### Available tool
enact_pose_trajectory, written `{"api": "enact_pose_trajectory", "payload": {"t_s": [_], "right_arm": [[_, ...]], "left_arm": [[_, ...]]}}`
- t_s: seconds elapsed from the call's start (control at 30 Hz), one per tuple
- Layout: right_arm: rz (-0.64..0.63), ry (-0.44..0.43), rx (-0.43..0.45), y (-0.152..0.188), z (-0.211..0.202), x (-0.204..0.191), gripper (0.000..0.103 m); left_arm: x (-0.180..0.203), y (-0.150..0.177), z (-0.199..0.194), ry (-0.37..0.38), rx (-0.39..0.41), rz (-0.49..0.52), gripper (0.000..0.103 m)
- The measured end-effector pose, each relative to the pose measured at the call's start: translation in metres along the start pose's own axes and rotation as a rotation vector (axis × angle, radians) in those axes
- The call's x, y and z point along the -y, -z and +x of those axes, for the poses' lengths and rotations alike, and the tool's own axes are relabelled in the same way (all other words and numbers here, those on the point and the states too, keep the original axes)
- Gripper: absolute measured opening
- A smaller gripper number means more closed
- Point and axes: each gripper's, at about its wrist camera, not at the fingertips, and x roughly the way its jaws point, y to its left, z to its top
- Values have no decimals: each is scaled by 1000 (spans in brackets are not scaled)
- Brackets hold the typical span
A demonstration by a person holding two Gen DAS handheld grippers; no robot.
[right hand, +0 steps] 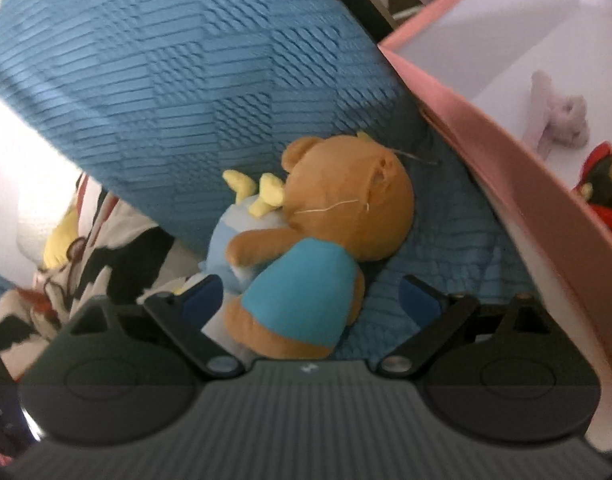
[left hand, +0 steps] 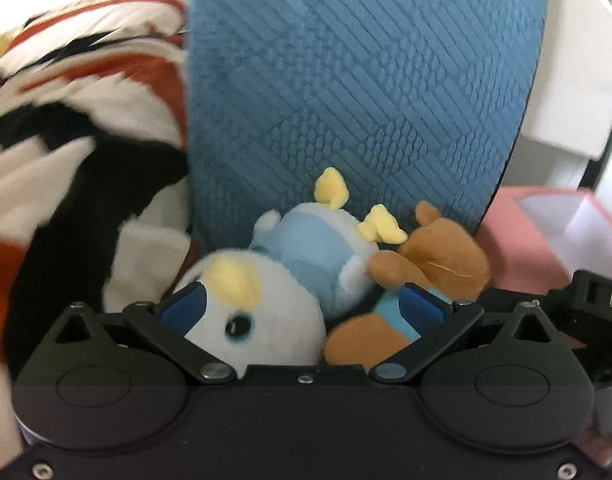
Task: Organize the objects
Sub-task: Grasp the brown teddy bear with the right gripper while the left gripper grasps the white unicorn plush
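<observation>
A light-blue and white penguin plush point(left hand: 290, 272) with yellow feet lies next to a brown bear plush point(left hand: 430, 268) in a blue shirt, at the foot of a blue textured cushion point(left hand: 346, 80). My left gripper point(left hand: 302, 304) is open, its blue pads on either side of the penguin's head and the bear's body. In the right wrist view the bear point(right hand: 330, 232) lies on the blue cover with the penguin point(right hand: 234, 240) behind it. My right gripper point(right hand: 310, 300) is open around the bear's lower body.
A pink box point(right hand: 486, 128) stands at the right and holds a small lilac plush point(right hand: 558, 116) and a red and dark plush point(right hand: 610, 188). A black, white and orange blanket point(left hand: 66, 140) lies at the left. The pink box also shows in the left wrist view point(left hand: 518, 240).
</observation>
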Motion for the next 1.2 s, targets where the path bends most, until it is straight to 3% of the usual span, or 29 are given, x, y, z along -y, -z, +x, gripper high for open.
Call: {"api": "enact_pose_trajectory", "payload": {"t_s": [0.13, 0.27, 0.6, 0.7, 0.87, 1.07, 1.2], "right_arm": [[91, 5, -27, -5, 26, 13, 95], [180, -6, -47, -9, 45, 27, 96], [276, -51, -130, -10, 89, 33, 96], [400, -107, -137, -10, 98, 50, 83], [317, -87, -136, -14, 101, 43, 78], [247, -66, -136, -19, 98, 33, 64], [167, -54, -115, -22, 86, 20, 60]], "left_arm": [[-2, -13, 34, 45, -56, 14, 103], [2, -21, 54, -12, -77, 136, 103], [10, -21, 84, -52, -169, 390, 103], [17, -14, 91, -74, -195, 492, 103], [20, -9, 100, -81, -226, 550, 103], [14, -3, 117, -82, -269, 535, 103], [11, -9, 113, -78, -279, 489, 95]]}}
